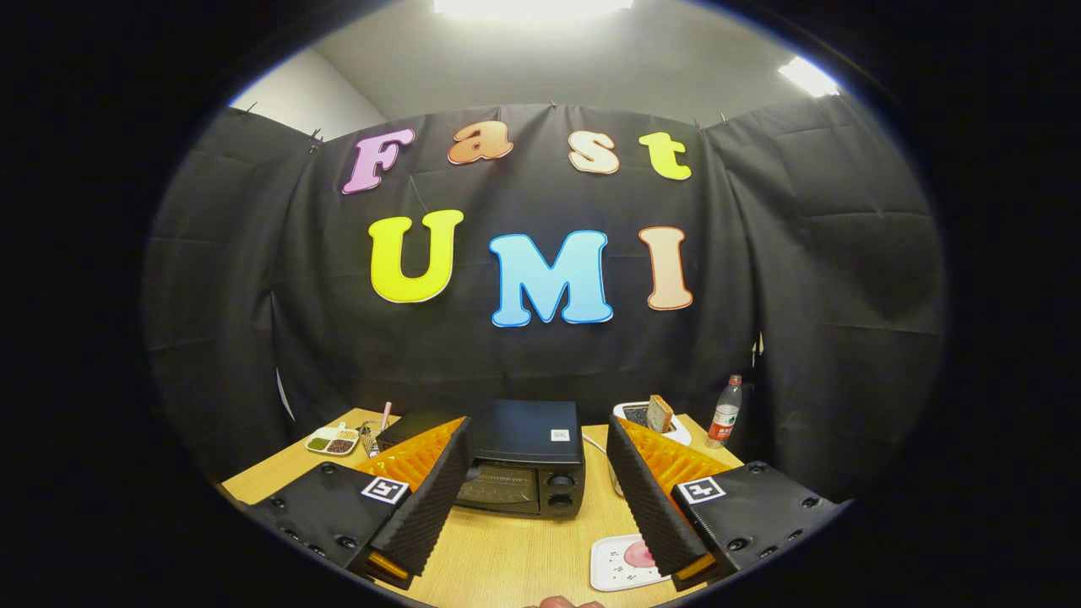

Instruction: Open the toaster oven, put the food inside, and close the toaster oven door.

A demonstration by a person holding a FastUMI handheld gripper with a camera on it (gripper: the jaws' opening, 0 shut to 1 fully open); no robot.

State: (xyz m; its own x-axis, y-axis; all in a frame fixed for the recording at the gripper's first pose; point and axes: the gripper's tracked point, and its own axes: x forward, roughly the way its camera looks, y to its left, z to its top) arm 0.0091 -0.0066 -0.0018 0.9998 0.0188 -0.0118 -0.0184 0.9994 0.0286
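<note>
Two ceiling lights (532,7) burn out to pure white glare at the top of the frame, one at centre and one at upper right. They light the table (507,549) evenly and warmly, with soft, short shadows under the toaster oven (524,460). The dark cloth wall swallows light. Fisheye distortion bends straight lines toward the edges; the centre is sharp, the rim slightly soft.

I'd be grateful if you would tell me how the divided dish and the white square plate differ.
The divided dish lies beyond the toaster oven, by the booth wall; the white square plate lies nearer, beside the open gripper. The dish holds green and dark fillings in compartments; the plate holds one pink item. Both rest flat on the wooden table.
</note>
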